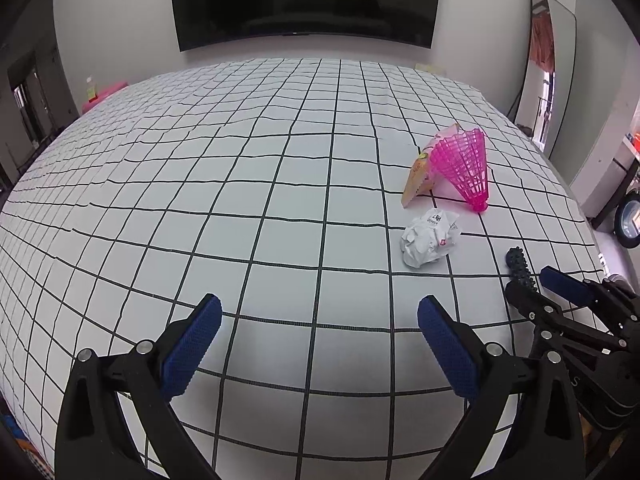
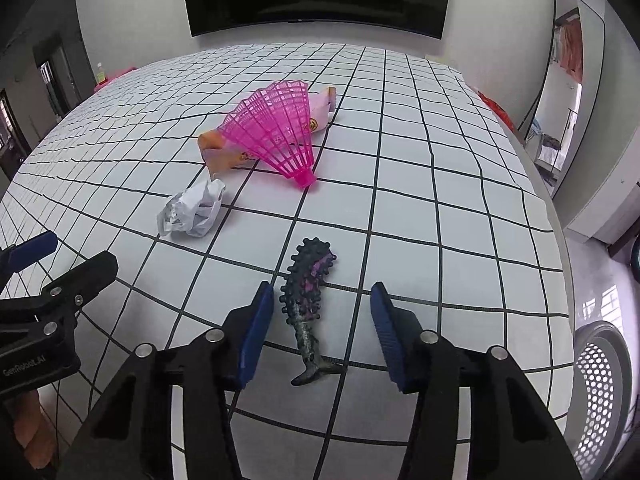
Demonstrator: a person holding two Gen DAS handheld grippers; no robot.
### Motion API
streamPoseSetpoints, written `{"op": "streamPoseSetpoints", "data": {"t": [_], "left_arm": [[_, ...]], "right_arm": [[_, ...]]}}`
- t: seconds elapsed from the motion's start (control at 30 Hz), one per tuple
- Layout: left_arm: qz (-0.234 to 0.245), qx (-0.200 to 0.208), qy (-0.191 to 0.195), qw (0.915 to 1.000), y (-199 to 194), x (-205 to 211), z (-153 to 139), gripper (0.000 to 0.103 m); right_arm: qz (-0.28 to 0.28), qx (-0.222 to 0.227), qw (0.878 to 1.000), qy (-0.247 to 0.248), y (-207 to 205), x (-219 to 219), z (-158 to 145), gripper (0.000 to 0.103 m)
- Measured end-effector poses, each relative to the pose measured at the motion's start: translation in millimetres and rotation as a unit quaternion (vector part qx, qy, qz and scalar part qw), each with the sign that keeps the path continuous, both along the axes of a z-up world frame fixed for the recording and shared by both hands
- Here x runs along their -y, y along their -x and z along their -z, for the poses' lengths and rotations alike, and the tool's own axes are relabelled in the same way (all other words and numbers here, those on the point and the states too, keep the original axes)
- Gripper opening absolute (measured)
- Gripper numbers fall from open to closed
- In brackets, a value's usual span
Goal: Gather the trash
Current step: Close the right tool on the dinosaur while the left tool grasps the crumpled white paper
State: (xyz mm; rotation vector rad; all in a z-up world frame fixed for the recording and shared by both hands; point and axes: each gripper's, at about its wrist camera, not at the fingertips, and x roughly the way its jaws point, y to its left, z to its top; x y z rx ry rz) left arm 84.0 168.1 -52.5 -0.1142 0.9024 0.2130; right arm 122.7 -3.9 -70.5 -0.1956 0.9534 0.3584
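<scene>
A dark knobby rubber toy (image 2: 306,300) with purple patches lies on the grid-patterned sheet (image 2: 440,220). My right gripper (image 2: 322,288) straddles it. The left pad (image 2: 256,328) is close beside the toy; the right pad (image 2: 386,332) stands clear of it, so the jaws are open. Farther off lie a crumpled white paper (image 2: 192,210), a pink plastic shuttlecock (image 2: 276,132) and an orange snack wrapper (image 2: 218,152). My left gripper (image 1: 320,304) hovers open over bare sheet, with nothing between its fingers. The paper (image 1: 428,240) is ahead of it to the right.
The sheet drops off at the right edge (image 2: 560,240), with floor and a white perforated drum (image 2: 600,392) below. A dark TV (image 1: 304,0) hangs on the far wall and a mirror (image 1: 548,64) leans at the right. The two grippers are close side by side.
</scene>
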Motion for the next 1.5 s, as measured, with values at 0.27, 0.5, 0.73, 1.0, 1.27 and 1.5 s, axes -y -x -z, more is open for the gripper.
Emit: {"op": "streamPoseSetpoints", "data": {"t": [0.27,0.5,0.73,1.0,1.27,1.5], "left_arm": [[0.012,-0.003,0.008,0.9999,1,7,-3,0.096],[0.024,-0.004,0.009,0.9997,-11,18,-8,0.097],[0.041,-0.013,0.008,0.999,-38,36,-4,0.097],[0.044,-0.031,0.006,0.9985,-69,47,9,0.096],[0.047,-0.041,0.007,0.998,-84,50,18,0.07],[0.056,-0.034,0.017,0.9977,-77,48,12,0.034]], "right_arm": [[-0.011,-0.001,1.0,-0.027,7,3,-4,0.02],[0.018,0.007,0.998,-0.058,16,28,-19,0.02],[0.05,0.01,0.996,-0.073,27,63,-25,0.02],[0.076,0.01,0.993,-0.091,34,94,-26,0.02],[0.085,0.005,0.991,-0.099,34,106,-22,0.02],[0.085,0.003,0.991,-0.101,34,105,-21,0.02]]}}
